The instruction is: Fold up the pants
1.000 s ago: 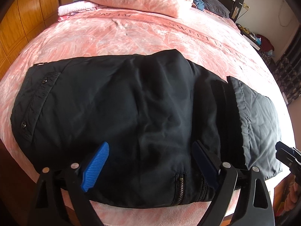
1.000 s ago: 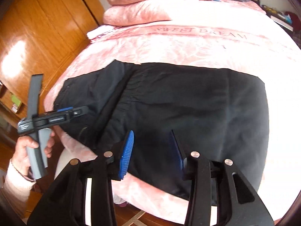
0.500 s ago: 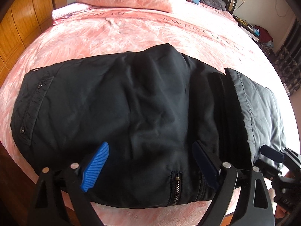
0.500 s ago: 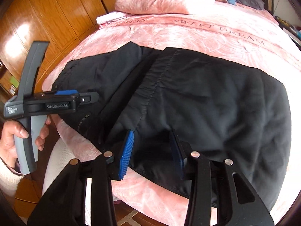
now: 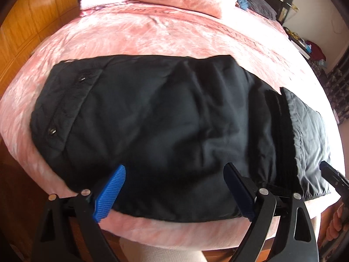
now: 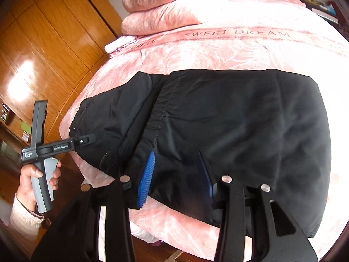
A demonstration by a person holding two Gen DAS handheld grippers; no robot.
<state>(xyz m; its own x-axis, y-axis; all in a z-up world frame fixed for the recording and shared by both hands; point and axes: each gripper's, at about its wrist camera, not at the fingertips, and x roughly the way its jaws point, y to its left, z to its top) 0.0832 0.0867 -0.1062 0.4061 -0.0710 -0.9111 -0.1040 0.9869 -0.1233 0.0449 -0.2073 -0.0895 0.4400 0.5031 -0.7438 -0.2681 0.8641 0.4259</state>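
Since a second ago we have swung our left tool (image 5: pixel 174 193) toward the left end of the pants (image 5: pixel 165 135), so the snap-button hem now sits closer to mid-frame in its view, while our right tool (image 6: pixel 175 178) has ended up about where it was over the near edge.

Largest first: the bed (image 5: pixel 152 37), under a pink cover, carries everything. A stack of folded pink bedding (image 6: pixel 170 6) lies at its far end, and a wooden wardrobe (image 6: pixel 43 50) stands to the left. The pants lie flat across the near part of the bed, already folded at least once into a broad black slab. Their hem with snaps is at the left. At the right a gathered band runs across them, and beyond it a greyer panel lies on top.

Our left tool hovers above the near edge with its pads (image 5: pixel 110 193) wide apart and nothing between them. Our right tool is also apart, though less so, poised over the near edge by the gathered seam and clamped on nothing. In the right view the hand (image 6: pixel 36 180) carrying the left tool shows at the bed's left corner.

We judge the step to be taking hold for the next fold. To do it well, we should set each tool low on the near edge, well apart from the other, and pinch every layer together. We should then lift evenly, so the slab turns over without the slippery upper layer sliding off the lower one.
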